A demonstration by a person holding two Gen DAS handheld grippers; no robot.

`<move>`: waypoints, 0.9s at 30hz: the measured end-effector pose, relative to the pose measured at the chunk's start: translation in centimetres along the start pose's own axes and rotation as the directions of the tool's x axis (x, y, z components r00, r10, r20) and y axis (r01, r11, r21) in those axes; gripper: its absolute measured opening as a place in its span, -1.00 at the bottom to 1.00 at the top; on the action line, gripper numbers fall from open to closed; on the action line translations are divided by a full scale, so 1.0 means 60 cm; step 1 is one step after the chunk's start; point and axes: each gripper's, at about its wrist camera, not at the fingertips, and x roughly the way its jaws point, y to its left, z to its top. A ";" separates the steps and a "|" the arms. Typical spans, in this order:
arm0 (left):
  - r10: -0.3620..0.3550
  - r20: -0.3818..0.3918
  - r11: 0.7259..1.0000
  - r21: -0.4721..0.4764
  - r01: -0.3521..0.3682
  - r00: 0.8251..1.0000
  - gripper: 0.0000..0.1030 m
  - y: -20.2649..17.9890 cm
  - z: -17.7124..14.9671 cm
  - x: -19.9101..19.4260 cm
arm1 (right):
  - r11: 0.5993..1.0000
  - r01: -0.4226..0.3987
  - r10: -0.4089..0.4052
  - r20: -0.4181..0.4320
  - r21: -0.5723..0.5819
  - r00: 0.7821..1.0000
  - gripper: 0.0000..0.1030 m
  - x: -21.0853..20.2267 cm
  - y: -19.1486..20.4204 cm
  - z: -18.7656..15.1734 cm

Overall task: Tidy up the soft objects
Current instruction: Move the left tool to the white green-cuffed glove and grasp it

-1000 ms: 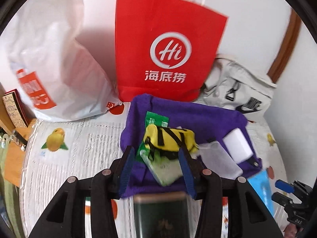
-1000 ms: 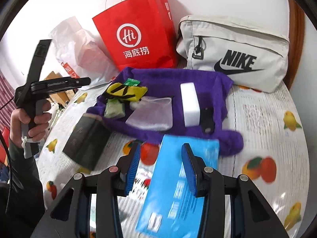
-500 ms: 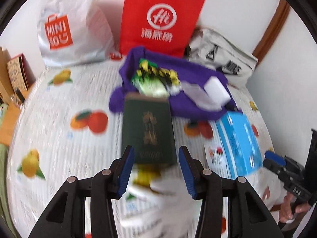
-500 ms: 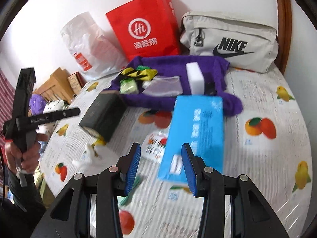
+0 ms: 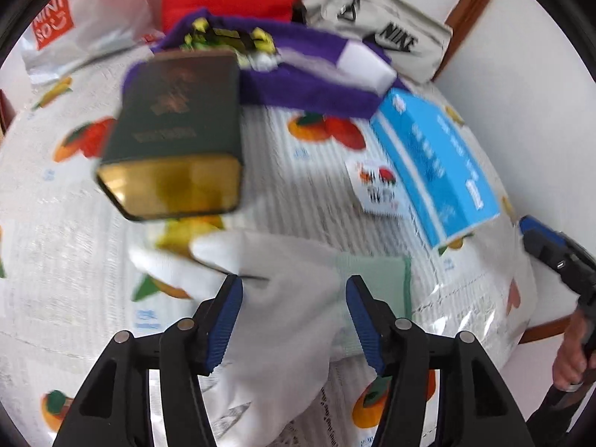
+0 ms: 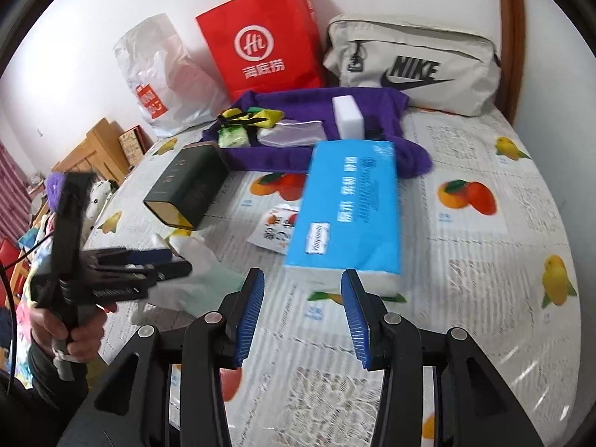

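A white glove (image 5: pixel 283 290) lies flat on the fruit-print bedcover, partly over a pale green cloth (image 5: pixel 376 279). My left gripper (image 5: pixel 294 294) hangs just above the glove, jaws opening, the glove between the pads and not pinched. In the right wrist view the left gripper (image 6: pixel 175 262) is at the left over the glove (image 6: pixel 203 257). My right gripper (image 6: pixel 302 303) is open with nothing in it, just short of a blue tissue pack (image 6: pixel 350 205). Farther back, a purple towel (image 6: pixel 298 156) carries a yellow pouch (image 6: pixel 253 117), a white sponge (image 6: pixel 348 121) and a clear bag (image 6: pixel 294 132).
A dark green tin (image 5: pixel 175 119) lies beside the towel, and a small printed packet (image 5: pixel 376 190) rests next to the tissue pack (image 5: pixel 436 160). A red paper bag (image 6: pixel 260 41), a white plastic bag (image 6: pixel 160 74) and a grey Nike bag (image 6: pixel 409 63) line the wall. The right gripper (image 5: pixel 536 232) shows at the right edge.
My left gripper drew back from the purple towel, past the green tin, and sank over the white glove with its jaws wider. My right gripper pulled back, so the tissue pack now lies ahead of it.
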 end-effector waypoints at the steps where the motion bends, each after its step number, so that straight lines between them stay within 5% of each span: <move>1: -0.012 0.008 1.000 0.004 0.012 1.000 0.22 -0.005 -0.003 0.003 | 1.000 0.004 -0.004 0.003 0.007 1.000 -0.16 -0.002 -0.005 -0.003; 4: -0.040 0.011 0.999 0.028 0.040 0.999 0.68 -0.022 -0.006 0.008 | 1.000 0.011 -0.011 -0.002 0.025 1.000 -0.16 -0.001 -0.018 -0.010; 8: 0.022 0.012 0.994 0.109 -0.023 1.000 0.88 -0.051 -0.013 0.020 | 0.999 0.009 -0.009 -0.005 0.032 1.000 -0.16 0.003 -0.026 -0.012; 14: 0.142 0.060 0.967 0.206 -0.151 0.988 0.94 -0.085 -0.033 0.034 | 0.999 -0.010 0.011 -0.003 0.034 1.000 -0.16 0.005 -0.032 -0.018; 17: 0.147 0.098 0.966 0.198 -0.164 0.984 0.90 -0.083 -0.042 0.027 | 0.999 -0.020 0.020 -0.008 0.040 1.000 -0.16 0.007 -0.033 -0.021; 27: 0.131 0.143 0.973 0.171 -0.155 0.981 -0.55 -0.053 -0.046 0.000 | 1.000 -0.008 0.008 -0.012 -0.025 1.000 -0.16 0.017 0.006 -0.019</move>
